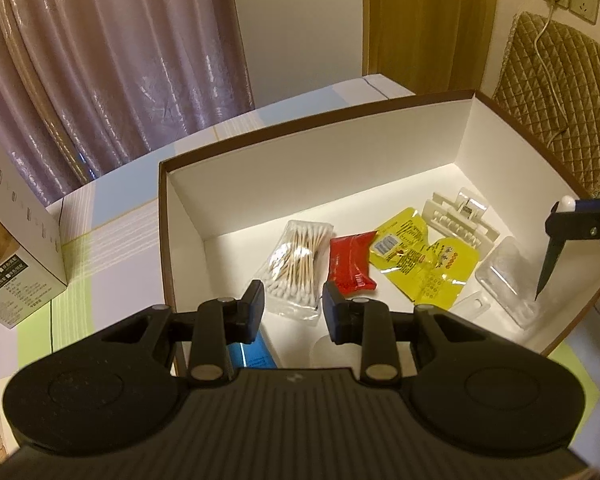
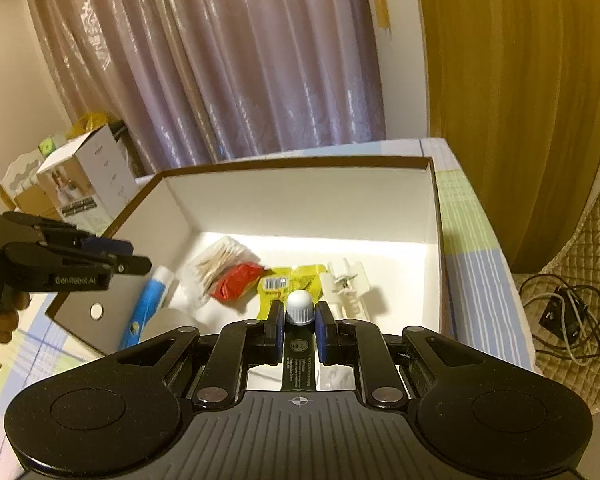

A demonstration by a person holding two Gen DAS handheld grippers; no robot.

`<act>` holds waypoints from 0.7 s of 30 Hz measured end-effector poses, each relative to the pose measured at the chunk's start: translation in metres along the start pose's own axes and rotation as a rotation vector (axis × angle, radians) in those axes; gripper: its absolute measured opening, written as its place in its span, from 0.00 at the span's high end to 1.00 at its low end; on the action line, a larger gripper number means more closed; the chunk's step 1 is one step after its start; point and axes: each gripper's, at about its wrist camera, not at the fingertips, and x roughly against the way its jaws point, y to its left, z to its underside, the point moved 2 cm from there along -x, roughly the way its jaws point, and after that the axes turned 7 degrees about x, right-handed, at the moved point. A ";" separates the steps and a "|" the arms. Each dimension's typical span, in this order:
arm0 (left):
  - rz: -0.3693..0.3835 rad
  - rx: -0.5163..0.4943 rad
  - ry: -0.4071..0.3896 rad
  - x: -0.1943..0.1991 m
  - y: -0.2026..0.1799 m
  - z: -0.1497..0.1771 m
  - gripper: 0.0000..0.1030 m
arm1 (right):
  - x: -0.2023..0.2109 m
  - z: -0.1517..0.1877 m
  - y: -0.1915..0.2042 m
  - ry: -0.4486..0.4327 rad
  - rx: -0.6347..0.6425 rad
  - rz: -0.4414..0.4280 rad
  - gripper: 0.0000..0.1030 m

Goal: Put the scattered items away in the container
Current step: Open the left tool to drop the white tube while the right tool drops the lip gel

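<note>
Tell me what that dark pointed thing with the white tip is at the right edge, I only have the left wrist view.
Observer: It's a dark tube with a white ribbed cap. The right gripper is shut on it, above the box.
Operator: And the blue bit at my bottom edge?
Observer: That's a blue and white tube lying inside the box along its left wall, next to the cotton swabs.
Operator: Is anything lying outside the box on the right?
Observer: Only a black charger with a tangled cable, on the quilted cover.
</note>
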 end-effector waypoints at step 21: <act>0.028 0.038 -0.030 0.025 0.008 0.010 0.70 | -0.003 -0.003 0.008 0.049 -0.106 -0.103 0.11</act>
